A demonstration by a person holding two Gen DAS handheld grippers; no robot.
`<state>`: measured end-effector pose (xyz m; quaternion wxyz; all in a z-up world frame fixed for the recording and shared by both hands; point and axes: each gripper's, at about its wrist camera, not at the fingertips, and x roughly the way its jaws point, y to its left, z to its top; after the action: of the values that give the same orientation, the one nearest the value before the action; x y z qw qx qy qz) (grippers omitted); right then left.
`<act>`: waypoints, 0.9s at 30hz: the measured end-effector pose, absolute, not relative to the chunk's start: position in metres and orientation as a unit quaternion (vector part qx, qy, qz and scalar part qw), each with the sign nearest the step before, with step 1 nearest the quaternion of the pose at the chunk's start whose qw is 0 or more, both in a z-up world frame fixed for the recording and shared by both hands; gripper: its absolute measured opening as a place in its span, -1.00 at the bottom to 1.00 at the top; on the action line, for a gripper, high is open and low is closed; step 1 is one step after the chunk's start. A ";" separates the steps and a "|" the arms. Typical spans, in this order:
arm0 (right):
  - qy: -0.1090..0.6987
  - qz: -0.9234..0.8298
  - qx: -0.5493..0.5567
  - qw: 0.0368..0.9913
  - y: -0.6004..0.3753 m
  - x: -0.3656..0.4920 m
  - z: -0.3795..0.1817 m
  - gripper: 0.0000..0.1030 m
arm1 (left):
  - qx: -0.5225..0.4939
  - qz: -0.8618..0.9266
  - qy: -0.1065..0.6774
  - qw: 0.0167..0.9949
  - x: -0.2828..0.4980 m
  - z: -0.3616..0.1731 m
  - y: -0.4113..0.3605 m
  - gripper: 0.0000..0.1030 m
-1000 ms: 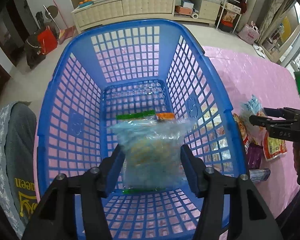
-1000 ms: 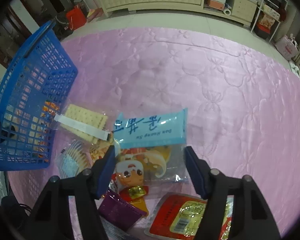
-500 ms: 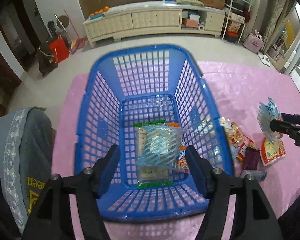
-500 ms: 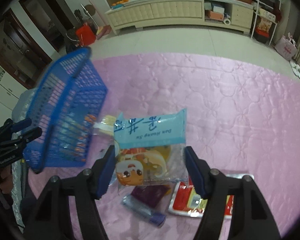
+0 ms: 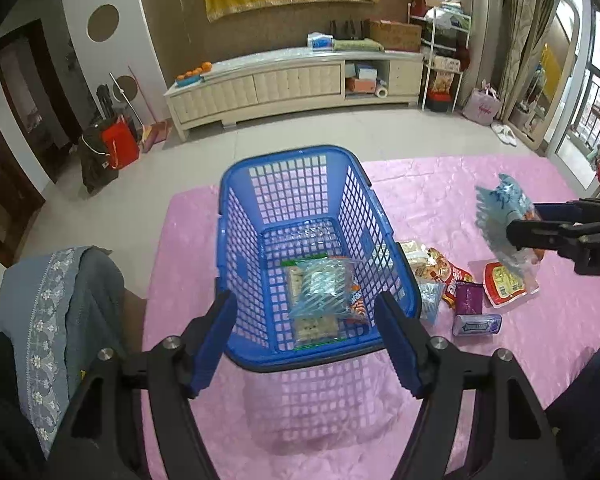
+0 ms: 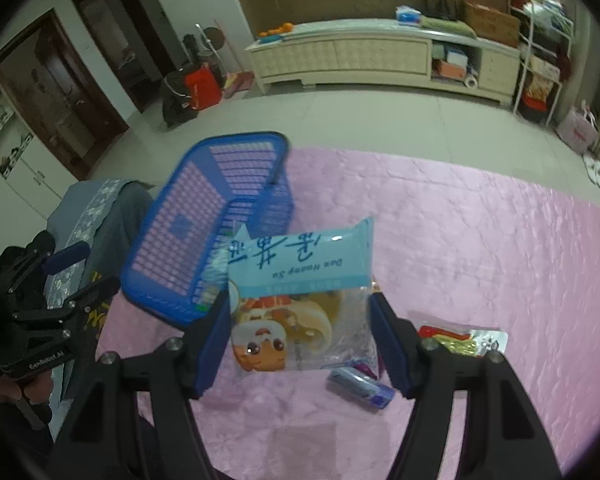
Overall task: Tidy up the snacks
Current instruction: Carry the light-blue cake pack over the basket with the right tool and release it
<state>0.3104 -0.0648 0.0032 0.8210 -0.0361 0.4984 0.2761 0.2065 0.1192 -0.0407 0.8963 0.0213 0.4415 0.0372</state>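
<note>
The right gripper [image 6: 300,344] jaws clamp the pastry packet [image 6: 300,296] above the pink mat, right of the blue basket [image 5: 236,280]; its slippery film could slide free. The left gripper [image 5: 306,344] jaws, empty and opening wide over the basket's near rim, might block the drop.

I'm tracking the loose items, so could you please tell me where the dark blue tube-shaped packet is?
The dark blue tube-shaped packet lies on the pink cloth right of the blue basket in the left wrist view, just below the purple packet and left of the red-and-yellow packet.
</note>
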 end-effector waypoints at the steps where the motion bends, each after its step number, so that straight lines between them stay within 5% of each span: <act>1: 0.496 0.280 -0.040 0.821 -0.057 0.307 0.007 0.38 | 0.020 0.038 0.438 0.898 0.202 -0.038 0.122 0.34; 27: 0.558 0.325 -0.070 0.760 0.107 0.320 -0.046 0.39 | -0.037 0.082 0.438 0.895 0.200 -0.064 0.231 0.34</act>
<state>0.3198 0.1069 -0.0458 0.7602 -0.0697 0.5582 0.3250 0.1997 0.2307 -0.0637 0.8946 -0.0372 0.4376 0.0820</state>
